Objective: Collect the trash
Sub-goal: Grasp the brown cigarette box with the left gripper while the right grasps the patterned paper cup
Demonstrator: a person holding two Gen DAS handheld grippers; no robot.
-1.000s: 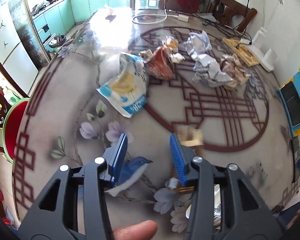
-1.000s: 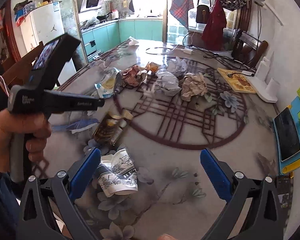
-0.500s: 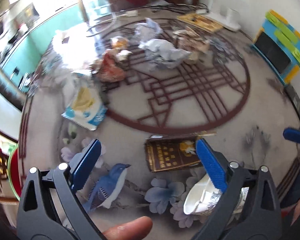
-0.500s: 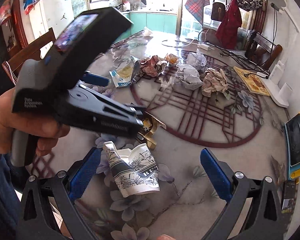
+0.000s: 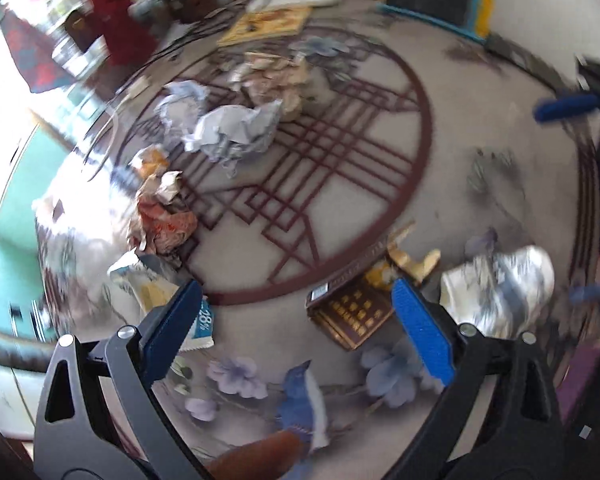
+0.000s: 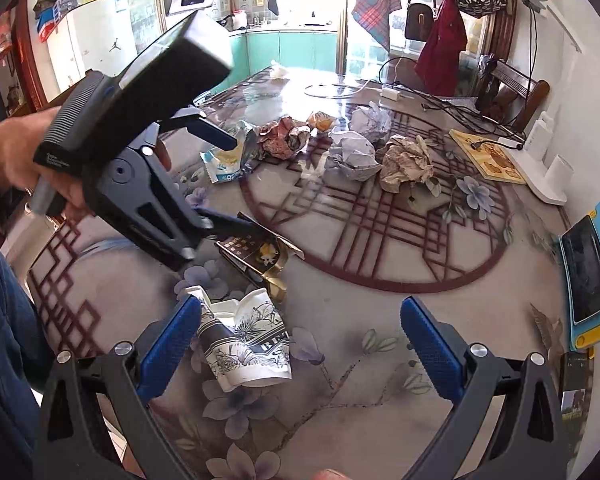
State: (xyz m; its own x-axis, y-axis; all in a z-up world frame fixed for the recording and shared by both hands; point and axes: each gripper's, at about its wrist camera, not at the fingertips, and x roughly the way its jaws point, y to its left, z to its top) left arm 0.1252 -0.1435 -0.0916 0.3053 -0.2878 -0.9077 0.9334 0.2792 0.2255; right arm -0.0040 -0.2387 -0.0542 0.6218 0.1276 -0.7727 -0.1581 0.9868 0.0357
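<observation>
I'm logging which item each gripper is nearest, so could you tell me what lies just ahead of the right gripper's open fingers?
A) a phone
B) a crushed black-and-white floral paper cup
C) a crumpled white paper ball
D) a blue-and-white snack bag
B: in the right wrist view the crushed paper cup lies by the left finger of the open right gripper.

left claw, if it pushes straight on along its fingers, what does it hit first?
Likely the flattened dark gold-printed box lying between the open fingers of the left claw, close ahead on the table. The left view is blurred, so depth is uncertain.
</observation>
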